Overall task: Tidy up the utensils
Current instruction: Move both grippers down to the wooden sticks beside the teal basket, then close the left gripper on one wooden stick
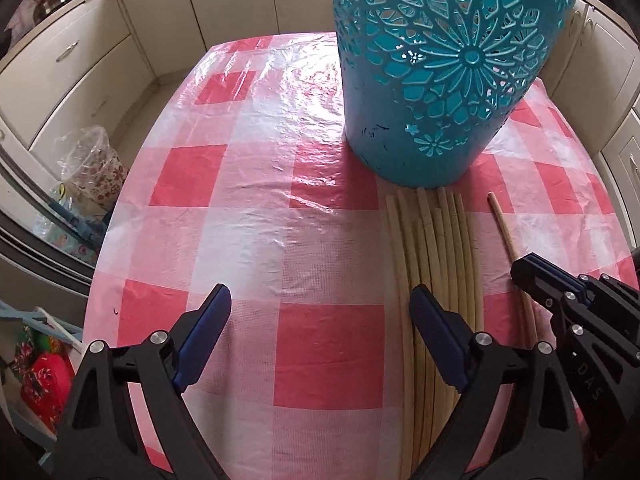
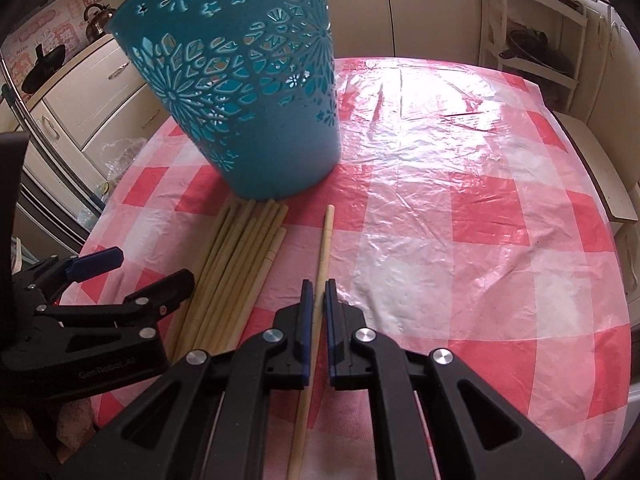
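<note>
Pale wood, single chopstick [image 2: 322, 252]: one slim round stick, smooth and straight, lying on the bench apart from the rest, its far tip near the basket's foot.
Right gripper [image 2: 319, 296]: my black plastic fingers with blue pads are pressed together on this chopstick, which runs between them and out beneath.
Chopstick bundle [image 1: 436, 240]: a loose sheaf of the same cream-coloured round sticks, laid side by side, far ends just beside the basket's base.
Left gripper [image 1: 320, 308]: my fingers stand wide apart with nothing between them; the right-hand pad [image 1: 434, 332] hangs over the bundle, the other over bare cloth. Whether a pad touches the sticks I cannot tell.
Basket [image 1: 404, 120]: teal plastic, round and tapering toward the foot, upright on the bench; its wall is pierced with lacy flower and petal cut-outs, solid and matte near the bottom.
Bench [image 2: 460, 220]: covered in red, pink and white checked cloth under a thin clear plastic sheet, crinkled and glossy with glare.
Cabinets [image 1: 80, 64]: cream fronts with metal handles, well beyond the bench.
Kettle [image 2: 96, 20]: shiny metal, rounded, on the far counter.
</note>
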Tool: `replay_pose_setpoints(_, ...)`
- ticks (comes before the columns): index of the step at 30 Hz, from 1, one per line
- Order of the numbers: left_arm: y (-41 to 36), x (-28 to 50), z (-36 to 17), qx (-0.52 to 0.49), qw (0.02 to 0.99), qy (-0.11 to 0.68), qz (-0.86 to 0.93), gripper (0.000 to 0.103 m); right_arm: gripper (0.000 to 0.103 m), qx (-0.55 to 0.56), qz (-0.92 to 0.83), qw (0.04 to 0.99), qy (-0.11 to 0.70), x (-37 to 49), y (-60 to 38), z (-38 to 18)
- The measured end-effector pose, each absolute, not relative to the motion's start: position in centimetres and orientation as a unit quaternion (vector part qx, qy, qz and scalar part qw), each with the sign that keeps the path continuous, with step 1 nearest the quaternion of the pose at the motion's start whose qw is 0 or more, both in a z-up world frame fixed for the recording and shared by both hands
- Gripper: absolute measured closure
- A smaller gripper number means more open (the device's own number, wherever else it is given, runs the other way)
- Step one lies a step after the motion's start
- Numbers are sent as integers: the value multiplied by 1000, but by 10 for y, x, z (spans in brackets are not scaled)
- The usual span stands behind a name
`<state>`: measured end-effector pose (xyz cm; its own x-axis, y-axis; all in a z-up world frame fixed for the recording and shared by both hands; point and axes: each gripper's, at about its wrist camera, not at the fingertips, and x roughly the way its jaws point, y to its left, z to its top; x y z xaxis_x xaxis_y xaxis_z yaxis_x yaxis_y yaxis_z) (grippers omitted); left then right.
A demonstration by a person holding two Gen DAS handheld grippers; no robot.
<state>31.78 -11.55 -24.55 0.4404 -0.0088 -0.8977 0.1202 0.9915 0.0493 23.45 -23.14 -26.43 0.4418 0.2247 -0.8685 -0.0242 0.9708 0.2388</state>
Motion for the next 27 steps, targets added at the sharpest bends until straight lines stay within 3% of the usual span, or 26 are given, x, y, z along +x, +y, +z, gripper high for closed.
replay_pose_setpoints(7,-114,328,-250,46,846,529,-33,16,96,99,76,843,523,235,-231,-265)
replay_pose_setpoints(10,-114,334,-249,40,847,528,-42,25,96,100,75,844,521,236,-231,-265)
replay_pose_setpoints(13,-119,338,-246,47,847,527,-54,50,96,99,74,846,519,236,-230,-265)
replay_pose_setpoints(15,-122,340,-243,50,845,528,-63,75,96,98,73,847,518,237,-229,-265)
replay_pose_setpoints(18,-121,343,-243,46,841,532,-79,94,96,95,71,848,516,238,-227,-265)
replay_pose_setpoints(27,-75,337,-227,-32,835,539,-106,98,96,84,67,853,510,239,-220,-266)
